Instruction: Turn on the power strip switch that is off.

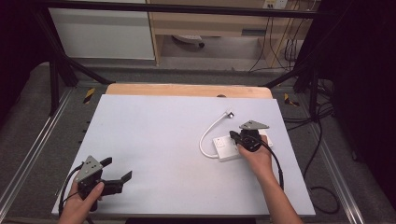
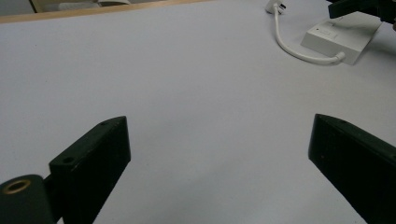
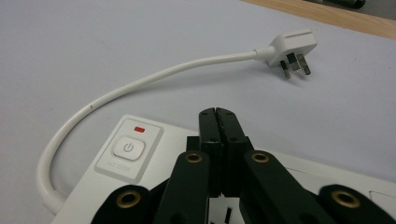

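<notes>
1. Right claw [image 3: 219,116]: nearest the lens in the right gripper view, its two black jaws are pressed together with nothing between them, standing over the top face of the white rectangular plastic power strip [image 3: 154,163].
2. Just beside the jaws, to their left in that view, the strip's square power button [image 3: 127,148] sits under a small red indicator mark [image 3: 139,128].
3. A short white round cable [image 3: 116,93] leaves the strip's near end, loops away and ends in a white three-pin plug [image 3: 292,49] lying on its side on the pale grey surface [image 3: 93,42], pins pointing toward the camera side.
4. High view: the right claw [image 1: 236,137] is over the power strip [image 1: 224,148], at the right half of the surface [image 1: 163,135]; the cable [image 1: 208,133] arcs toward the far edge, with the plug [image 1: 229,113] well short of the bare wooden strip [image 1: 187,90].
5. Left claw [image 2: 219,154]: jaws spread wide, holding nothing, above bare surface [image 2: 187,84].
6. High view: the left claw [image 1: 116,170] is near the front left corner, well apart from the strip; a hand [image 1: 81,203] holds it.
</notes>
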{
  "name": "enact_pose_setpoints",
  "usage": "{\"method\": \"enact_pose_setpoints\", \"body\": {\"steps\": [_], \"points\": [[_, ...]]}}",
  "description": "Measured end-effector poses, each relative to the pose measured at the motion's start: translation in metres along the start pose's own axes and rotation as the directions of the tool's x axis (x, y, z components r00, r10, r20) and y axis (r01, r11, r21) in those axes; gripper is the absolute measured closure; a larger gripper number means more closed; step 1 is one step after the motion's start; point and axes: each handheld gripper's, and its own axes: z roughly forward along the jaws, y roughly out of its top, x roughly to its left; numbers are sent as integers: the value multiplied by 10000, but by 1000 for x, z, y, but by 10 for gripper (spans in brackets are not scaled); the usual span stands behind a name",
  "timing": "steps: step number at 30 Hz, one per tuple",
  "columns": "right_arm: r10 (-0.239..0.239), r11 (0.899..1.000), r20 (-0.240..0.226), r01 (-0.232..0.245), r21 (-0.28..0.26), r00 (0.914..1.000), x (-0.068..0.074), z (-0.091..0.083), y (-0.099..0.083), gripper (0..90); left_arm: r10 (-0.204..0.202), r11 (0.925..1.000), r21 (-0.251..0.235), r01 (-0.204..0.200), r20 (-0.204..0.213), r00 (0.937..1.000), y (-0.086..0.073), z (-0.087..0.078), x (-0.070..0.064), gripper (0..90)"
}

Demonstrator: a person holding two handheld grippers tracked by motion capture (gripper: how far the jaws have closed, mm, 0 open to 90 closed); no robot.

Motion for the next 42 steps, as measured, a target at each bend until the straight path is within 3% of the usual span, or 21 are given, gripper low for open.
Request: {"method": "enact_pose_setpoints", "body": {"steps": [42], "points": [[105, 9999, -102, -105, 65, 9999, 2, 4, -5, 900, 43, 10000, 85, -44, 40, 10000, 0, 1, -1, 58]]}}
